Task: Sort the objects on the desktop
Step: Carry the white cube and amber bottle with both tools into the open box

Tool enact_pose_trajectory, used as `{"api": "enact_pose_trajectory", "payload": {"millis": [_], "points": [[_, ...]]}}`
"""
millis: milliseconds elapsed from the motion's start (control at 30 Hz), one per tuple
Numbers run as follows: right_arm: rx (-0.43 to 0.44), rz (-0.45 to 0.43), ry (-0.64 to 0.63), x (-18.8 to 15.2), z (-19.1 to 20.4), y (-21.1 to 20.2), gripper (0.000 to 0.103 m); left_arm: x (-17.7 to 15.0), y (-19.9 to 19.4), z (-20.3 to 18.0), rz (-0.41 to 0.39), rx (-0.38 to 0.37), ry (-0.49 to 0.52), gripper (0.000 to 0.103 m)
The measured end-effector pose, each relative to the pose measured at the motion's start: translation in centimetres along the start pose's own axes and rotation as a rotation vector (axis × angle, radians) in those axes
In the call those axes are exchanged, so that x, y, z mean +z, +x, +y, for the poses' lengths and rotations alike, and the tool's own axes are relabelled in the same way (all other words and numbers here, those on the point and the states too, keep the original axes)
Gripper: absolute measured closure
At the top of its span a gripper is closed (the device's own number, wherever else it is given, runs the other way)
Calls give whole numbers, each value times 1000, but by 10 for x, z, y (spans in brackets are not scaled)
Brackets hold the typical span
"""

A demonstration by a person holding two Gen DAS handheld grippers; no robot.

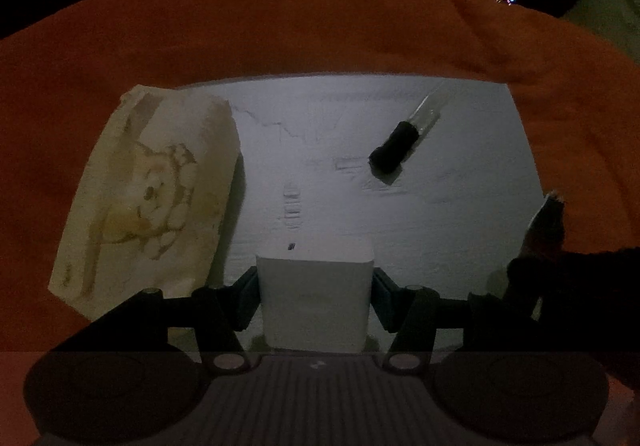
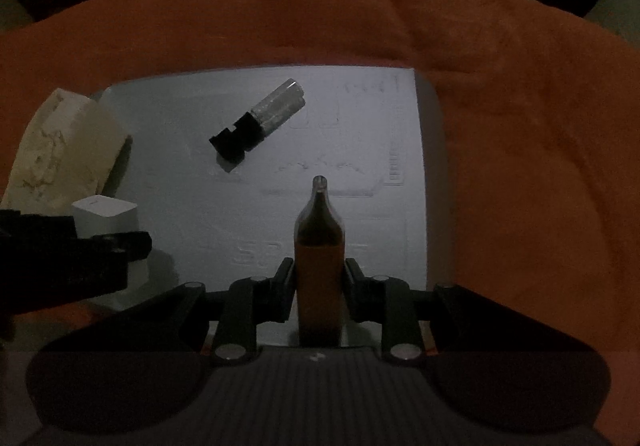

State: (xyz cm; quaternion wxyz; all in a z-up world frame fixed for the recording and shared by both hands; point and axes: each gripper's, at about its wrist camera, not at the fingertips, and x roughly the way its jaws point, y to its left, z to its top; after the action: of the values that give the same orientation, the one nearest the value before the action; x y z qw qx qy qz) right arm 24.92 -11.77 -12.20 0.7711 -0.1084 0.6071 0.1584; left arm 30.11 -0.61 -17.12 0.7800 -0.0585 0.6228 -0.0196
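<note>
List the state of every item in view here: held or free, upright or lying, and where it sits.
left gripper: shut on the white cube.
white cube: held over the white board.
right gripper: shut on the orange bottle.
orange bottle: held, tip pointing forward.
black-capped clear tube: free, lying on the white board.
tissue pack: free, lying across the board's left edge and the orange cloth.
</note>
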Motion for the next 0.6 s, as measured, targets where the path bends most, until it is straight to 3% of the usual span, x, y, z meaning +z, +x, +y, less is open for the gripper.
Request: {"api": "enact_pose_trajectory", "payload": {"millis": [367,600], "points": [[17,-36,35,-3,3,-34,76,-11,-22,9,-21,-28,0,51],[33,-77,16,-16,20,-68,76,-33,-66,15,-58,-35,-15,51]]}}
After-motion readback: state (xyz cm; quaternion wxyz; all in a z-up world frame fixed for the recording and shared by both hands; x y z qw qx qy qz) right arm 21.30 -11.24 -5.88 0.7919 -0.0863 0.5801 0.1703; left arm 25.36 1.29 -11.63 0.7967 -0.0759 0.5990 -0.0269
